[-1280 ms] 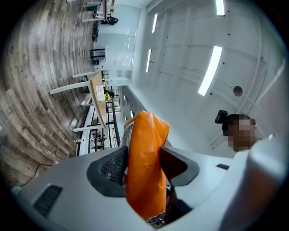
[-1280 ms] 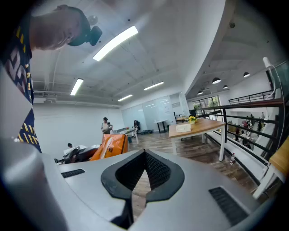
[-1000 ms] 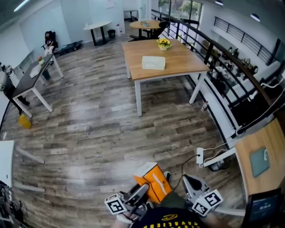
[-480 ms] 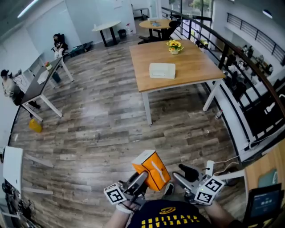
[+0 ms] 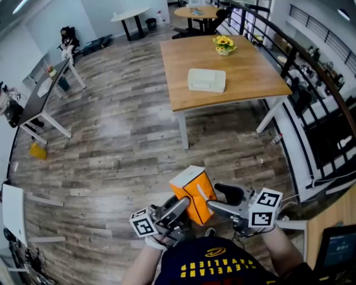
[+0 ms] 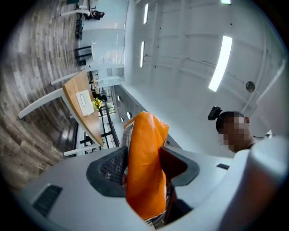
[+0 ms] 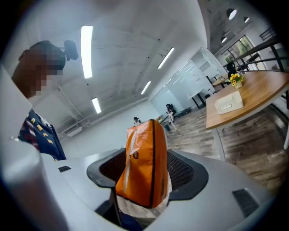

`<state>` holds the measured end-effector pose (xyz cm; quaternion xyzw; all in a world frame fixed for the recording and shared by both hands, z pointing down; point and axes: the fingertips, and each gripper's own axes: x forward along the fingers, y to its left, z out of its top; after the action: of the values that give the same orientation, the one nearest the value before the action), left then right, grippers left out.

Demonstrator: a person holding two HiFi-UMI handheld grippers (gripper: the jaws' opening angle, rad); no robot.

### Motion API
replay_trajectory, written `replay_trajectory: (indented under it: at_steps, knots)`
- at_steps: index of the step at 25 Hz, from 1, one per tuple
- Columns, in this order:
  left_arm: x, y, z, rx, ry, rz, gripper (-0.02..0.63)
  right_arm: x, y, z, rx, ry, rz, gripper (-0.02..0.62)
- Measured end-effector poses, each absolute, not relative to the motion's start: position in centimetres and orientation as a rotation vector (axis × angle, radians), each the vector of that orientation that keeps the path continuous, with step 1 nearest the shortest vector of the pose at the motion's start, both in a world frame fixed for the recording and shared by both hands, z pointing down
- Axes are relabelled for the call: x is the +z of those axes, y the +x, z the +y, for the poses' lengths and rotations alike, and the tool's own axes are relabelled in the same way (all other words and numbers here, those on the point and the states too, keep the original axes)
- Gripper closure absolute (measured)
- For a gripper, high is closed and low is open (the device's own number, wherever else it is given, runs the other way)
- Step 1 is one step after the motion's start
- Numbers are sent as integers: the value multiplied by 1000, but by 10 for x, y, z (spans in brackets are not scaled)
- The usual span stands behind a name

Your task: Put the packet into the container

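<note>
An orange packet is held up in front of my body, over the wood floor. My left gripper is shut on it from below left; the left gripper view shows the packet pinched between the pads. My right gripper is at the packet's right side and its jaws are opening. In the right gripper view the packet stands between the spread pads. The container, a white lidded box, lies on the wooden table far ahead, also visible as a small box.
A pot of yellow flowers stands at the table's far edge. A dark railing runs along the right. A dark desk and a yellow object are at the left; a round table is far back.
The right gripper came up from the lower right to the packet's side and its jaws spread apart. The left gripper lifted the packet slightly. The table sits nearer in view.
</note>
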<state>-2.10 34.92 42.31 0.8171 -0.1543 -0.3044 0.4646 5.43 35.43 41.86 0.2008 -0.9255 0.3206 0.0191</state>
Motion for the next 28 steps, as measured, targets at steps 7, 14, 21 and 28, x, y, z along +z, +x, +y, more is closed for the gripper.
replay_trajectory:
  at_steps: [7, 14, 21, 28]
  knots:
    - [412, -46, 237, -774, 1982, -66, 393, 411, 26, 249, 1142, 624, -2909, 321]
    - [421, -62, 138, -684, 1953, 47, 393, 423, -1, 156, 1023, 831, -2871, 373]
    - [435, -35, 73, -555, 2007, -14, 374, 433, 23, 98, 890, 1062, -2779, 439]
    - [432, -19, -3, -507, 2098, -132, 368, 427, 45, 15, 761, 972, -2827, 442]
